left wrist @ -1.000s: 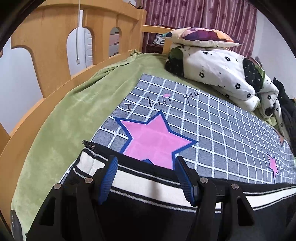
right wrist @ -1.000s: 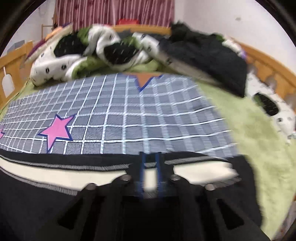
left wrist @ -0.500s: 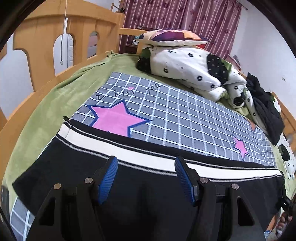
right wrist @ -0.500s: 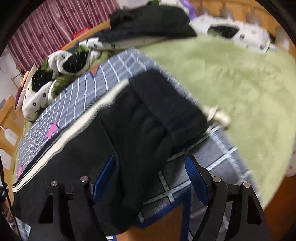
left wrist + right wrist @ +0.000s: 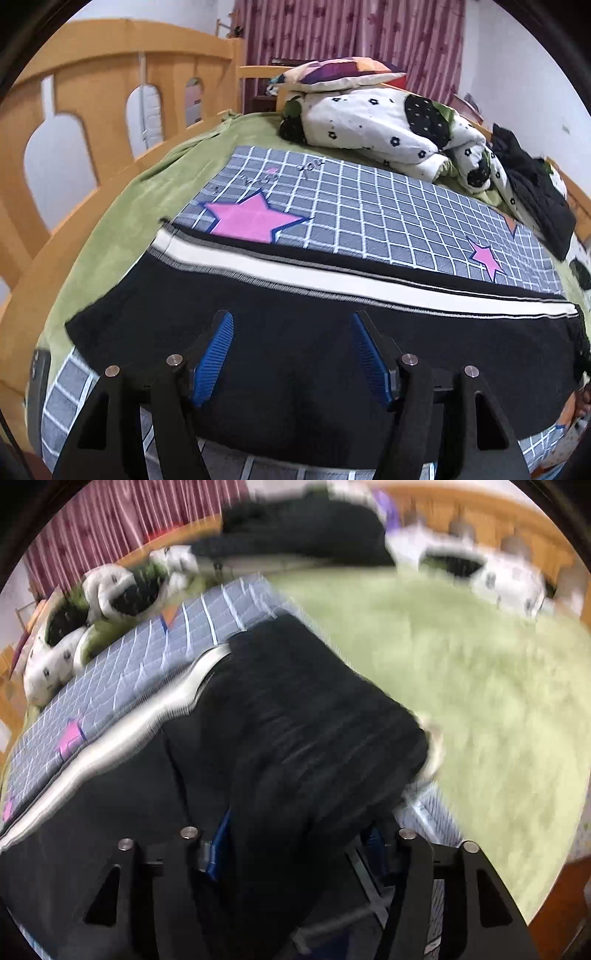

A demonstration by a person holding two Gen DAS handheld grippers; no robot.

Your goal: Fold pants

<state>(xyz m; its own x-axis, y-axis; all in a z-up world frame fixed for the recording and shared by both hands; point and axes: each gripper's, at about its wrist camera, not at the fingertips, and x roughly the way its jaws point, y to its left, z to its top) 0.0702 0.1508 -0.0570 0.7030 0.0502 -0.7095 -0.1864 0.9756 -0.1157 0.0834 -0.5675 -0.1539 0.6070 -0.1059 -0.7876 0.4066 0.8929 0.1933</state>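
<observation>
Pants [image 5: 314,354], black knit with a white side stripe, lie flat across a grey checked blanket [image 5: 388,210] printed with pink stars, over a fuzzy green bedspread [image 5: 122,221] on a wooden-railed bed [image 5: 85,88]. Left gripper [image 5: 291,354] hovers released above the dark fabric, blue ribbed pads spread, nothing pinched. Right gripper [image 5: 295,845] has just been closing with a bunched black fold between its jaws; blur hides any contact, while a floral duvet [image 5: 388,125] heaps at one o'clock.

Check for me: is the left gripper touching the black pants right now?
Cannot tell. In the left wrist view the left gripper has open jaws over the black pants, nothing pinched, but no clear gap or contact shows.
</observation>
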